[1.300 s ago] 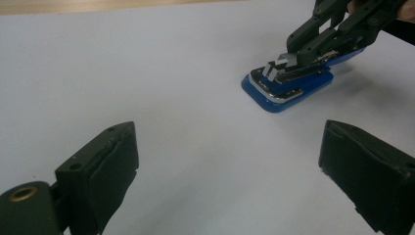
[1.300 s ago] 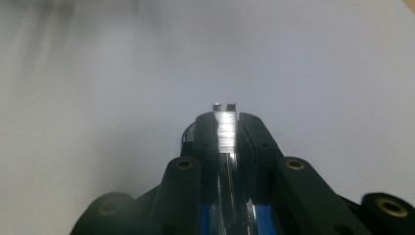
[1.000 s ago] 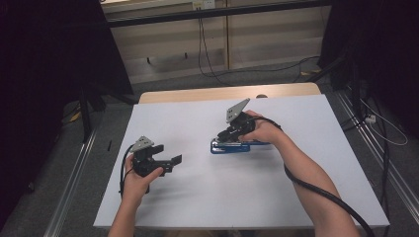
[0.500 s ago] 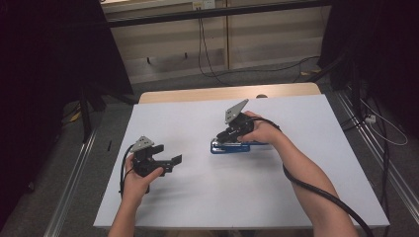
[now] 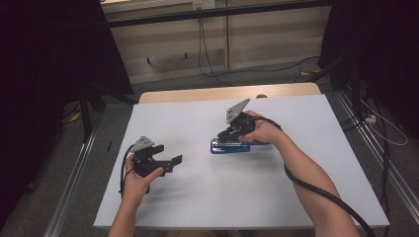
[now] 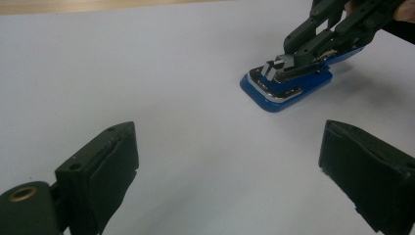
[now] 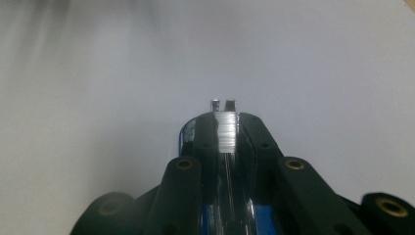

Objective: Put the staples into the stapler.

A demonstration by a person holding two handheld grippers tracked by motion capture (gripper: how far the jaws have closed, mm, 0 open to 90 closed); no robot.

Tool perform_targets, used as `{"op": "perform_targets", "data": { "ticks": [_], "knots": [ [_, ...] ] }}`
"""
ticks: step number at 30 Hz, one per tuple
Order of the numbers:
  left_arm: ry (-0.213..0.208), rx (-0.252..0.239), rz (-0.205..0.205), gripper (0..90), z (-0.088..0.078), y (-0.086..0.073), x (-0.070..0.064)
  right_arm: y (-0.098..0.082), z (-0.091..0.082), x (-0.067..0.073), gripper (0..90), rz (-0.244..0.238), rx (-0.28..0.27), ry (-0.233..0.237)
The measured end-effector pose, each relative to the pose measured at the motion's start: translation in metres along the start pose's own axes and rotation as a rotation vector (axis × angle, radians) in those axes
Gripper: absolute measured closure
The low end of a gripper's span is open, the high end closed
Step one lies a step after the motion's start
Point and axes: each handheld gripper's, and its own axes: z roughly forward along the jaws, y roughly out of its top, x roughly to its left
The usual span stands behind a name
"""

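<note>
A blue stapler (image 5: 221,148) with a silver metal top lies flat on the white table (image 5: 306,123), a little right of the middle. My right gripper (image 5: 225,136) leans down over it from the right, jaws shut on the stapler's metal upper arm (image 7: 226,134). The left gripper view shows the stapler (image 6: 274,95) with the right gripper (image 6: 293,54) clamped on its top. In the right gripper view, my right gripper (image 7: 226,120) hugs the metal strip from both sides. My left gripper (image 5: 168,154) rests on the table at the left, jaws wide open around nothing, as the left gripper (image 6: 227,171) shows in its own view.
A bare wooden strip (image 5: 197,94) runs along the table's far edge. Metal rails (image 5: 74,168) and cables (image 5: 385,128) lie on the floor at both sides. The right gripper's black cable (image 5: 321,190) trails along the forearm to the front edge.
</note>
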Motion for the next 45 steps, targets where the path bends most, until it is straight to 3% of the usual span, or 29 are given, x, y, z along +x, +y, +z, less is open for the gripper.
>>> {"op": "perform_targets", "data": {
  "ticks": [45],
  "knots": [
    [0.001,0.009,0.006,7.8,0.0016,-0.0003,-0.0007,-0.0003,0.0025,-0.0024,79.5,0.004,0.018,0.023]
  ]
}}
